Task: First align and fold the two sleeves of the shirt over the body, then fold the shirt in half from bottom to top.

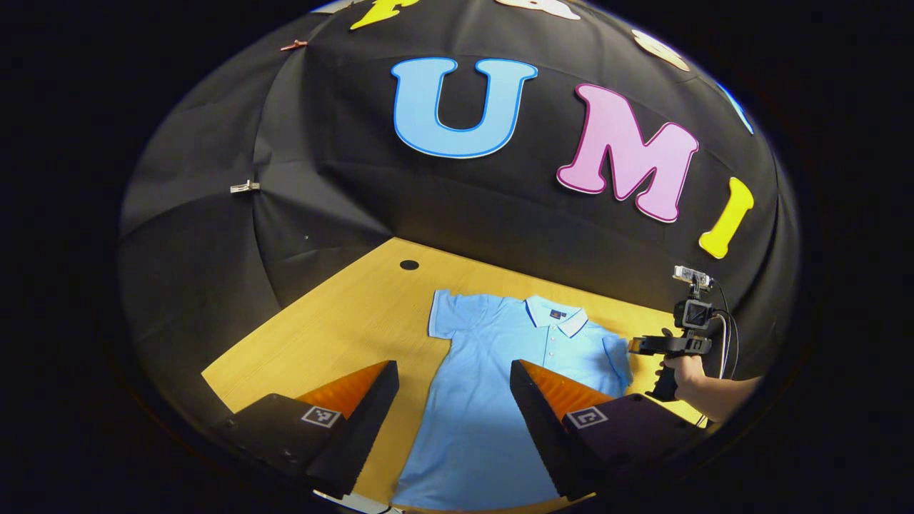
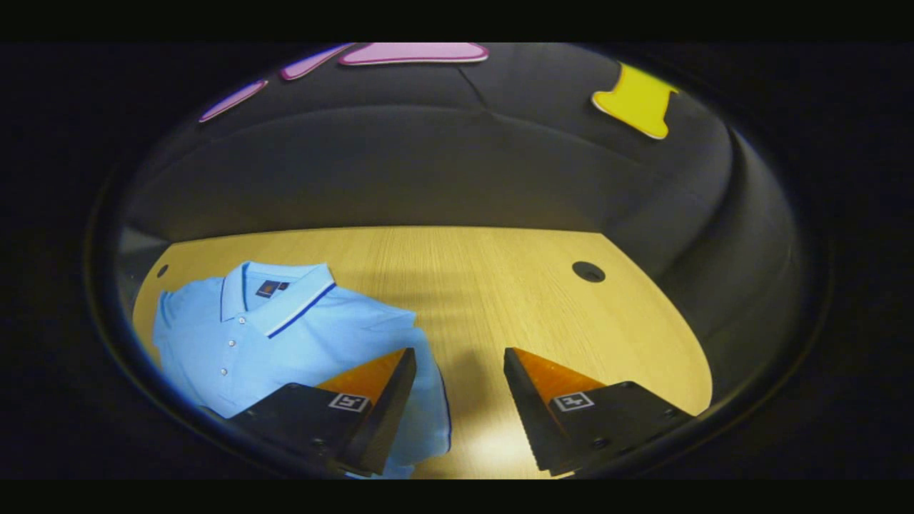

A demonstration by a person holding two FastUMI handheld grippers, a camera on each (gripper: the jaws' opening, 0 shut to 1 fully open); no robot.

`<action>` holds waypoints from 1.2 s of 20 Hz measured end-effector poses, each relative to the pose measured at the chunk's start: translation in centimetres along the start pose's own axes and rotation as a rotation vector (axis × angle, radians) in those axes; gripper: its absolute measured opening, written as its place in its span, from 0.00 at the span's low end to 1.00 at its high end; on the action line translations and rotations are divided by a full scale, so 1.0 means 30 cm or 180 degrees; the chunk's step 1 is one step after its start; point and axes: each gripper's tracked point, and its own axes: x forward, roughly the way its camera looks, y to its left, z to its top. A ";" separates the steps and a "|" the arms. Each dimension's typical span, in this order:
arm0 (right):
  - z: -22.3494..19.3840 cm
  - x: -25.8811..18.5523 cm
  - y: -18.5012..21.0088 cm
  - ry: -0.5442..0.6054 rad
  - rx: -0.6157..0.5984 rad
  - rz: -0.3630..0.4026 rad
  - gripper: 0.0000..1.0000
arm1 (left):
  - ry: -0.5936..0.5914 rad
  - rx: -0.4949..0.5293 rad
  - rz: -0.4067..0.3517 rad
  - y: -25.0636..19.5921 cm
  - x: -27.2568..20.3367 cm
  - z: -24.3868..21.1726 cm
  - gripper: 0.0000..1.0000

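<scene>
On the tabletop (image 1: 343, 314) your shirt (image 1: 493, 371) lies flat, sleeves unfolded. Your left gripper (image 1: 454, 371) hovers over it, fingers wide apart, empty; your right gripper (image 2: 457, 357), at its 3 o'clock sleeve, likewise.

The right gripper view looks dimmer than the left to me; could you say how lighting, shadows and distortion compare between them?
Right gripper view: dim edges, a bright glare patch on the table between the open fingers, and a soft shadow beside the shirt. Left gripper view: evenly lit shirt, sharp focus, table edges bowed by the fisheye.
</scene>
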 end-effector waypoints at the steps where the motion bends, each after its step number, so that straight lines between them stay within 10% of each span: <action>1: -0.002 -0.006 0.032 0.0034 0.0100 0.0139 0.79 | 0.0002 0.0013 -0.0004 -0.004 -0.002 0.002 0.99; 8: -0.076 0.016 0.207 0.0189 -0.0106 0.0381 0.77 | -0.0005 0.0145 -0.0010 -0.030 -0.027 -0.017 0.99; 9: -0.072 0.013 0.202 0.0169 -0.0158 0.0316 0.71 | 0.0000 0.0145 -0.0004 -0.031 -0.030 -0.023 0.99; 12: -0.060 0.006 0.247 0.0094 -0.0196 0.0410 0.07 | 0.0006 0.0110 0.0019 -0.027 -0.027 -0.030 0.99; 24: -0.138 -0.151 0.536 -0.0014 -0.1042 0.1095 0.34 | -0.0047 0.0242 -0.0120 -0.022 0.406 0.100 0.99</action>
